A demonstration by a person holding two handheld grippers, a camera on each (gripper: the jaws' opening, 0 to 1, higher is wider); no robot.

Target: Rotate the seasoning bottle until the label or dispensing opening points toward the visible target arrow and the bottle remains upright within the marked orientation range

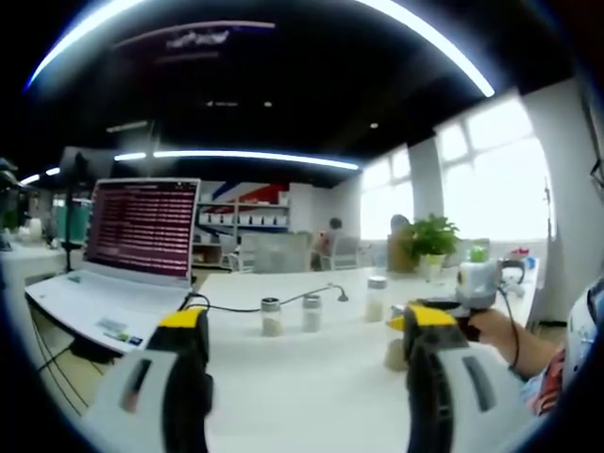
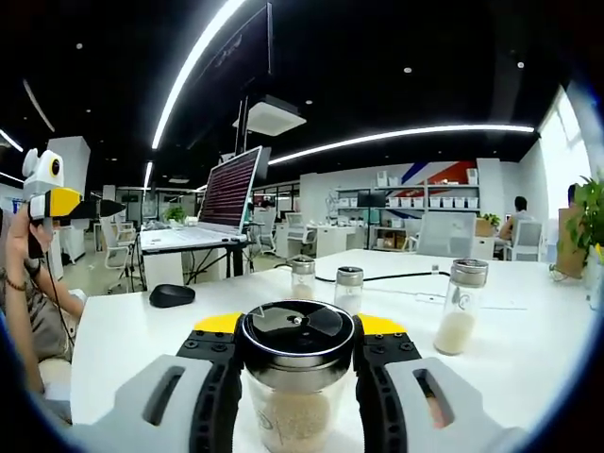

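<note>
Surface [image 2: 142, 330]: white, broad, carrying all items.
Laptop [image 1: 132, 245]: open, at the far left of the left gripper view.
Right gripper [image 2: 297, 354]: jaws clamped on the seasoning bottle [image 2: 294, 377], which stood upright between them, lid toward the camera.
Left gripper [image 1: 307, 330]: jaws apart, holding nothing, well clear of the bottle.
Spare bottles [image 2: 458, 307]: three, upright, farther back.
Mouse [image 2: 172, 295]: black, to the left.
Progress: grasp secured; no target arrow could be made out, so rotation was judged not yet confirmed.
</note>
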